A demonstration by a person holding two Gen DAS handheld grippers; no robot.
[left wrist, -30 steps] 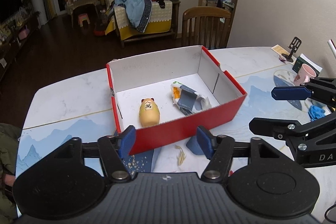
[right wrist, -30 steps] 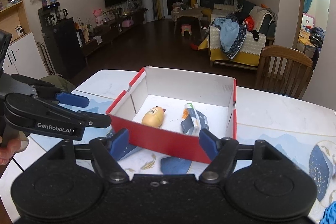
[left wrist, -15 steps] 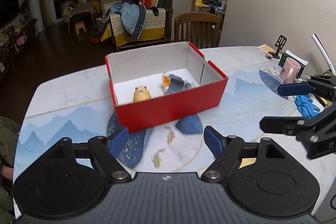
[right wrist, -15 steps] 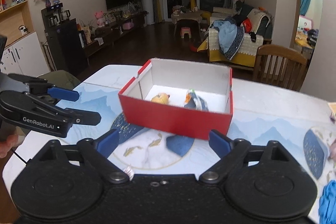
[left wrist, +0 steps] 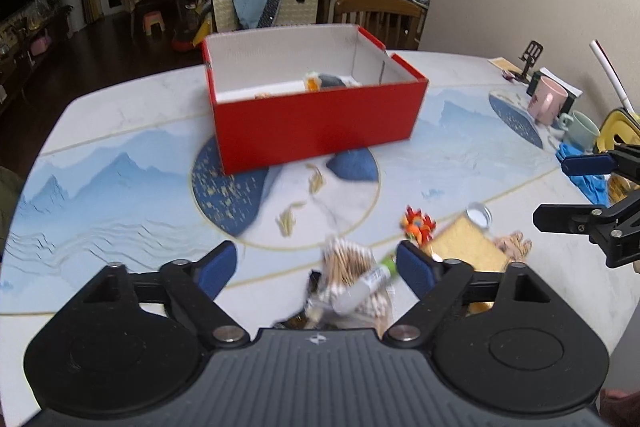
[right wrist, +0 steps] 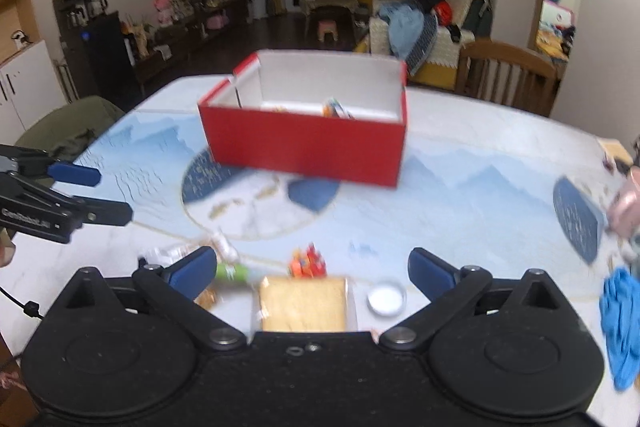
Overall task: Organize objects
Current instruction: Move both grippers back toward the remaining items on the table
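A red box (left wrist: 316, 125) with a white inside stands mid-table and also shows in the right wrist view (right wrist: 308, 143); small items lie in it. My left gripper (left wrist: 316, 269) is open and empty over a bag of cotton swabs (left wrist: 346, 261) and a grey-green tube (left wrist: 366, 283). My right gripper (right wrist: 312, 269) is open and empty over a tan packet (right wrist: 302, 303), with an orange toy (right wrist: 308, 261) and a small white lid (right wrist: 386, 299) close by. The orange toy (left wrist: 418, 223) and packet (left wrist: 468, 243) also show in the left wrist view.
A pink mug (left wrist: 546, 101), a pale green mug (left wrist: 582, 129), a blue cloth (left wrist: 590, 179) and a phone stand (left wrist: 530, 57) sit along the table's right edge. A wooden chair (left wrist: 378, 17) stands behind the table.
Both grippers have pulled back from the red box toward the near table edge. The loose items at the front have come into view between the fingers. Both stay open.
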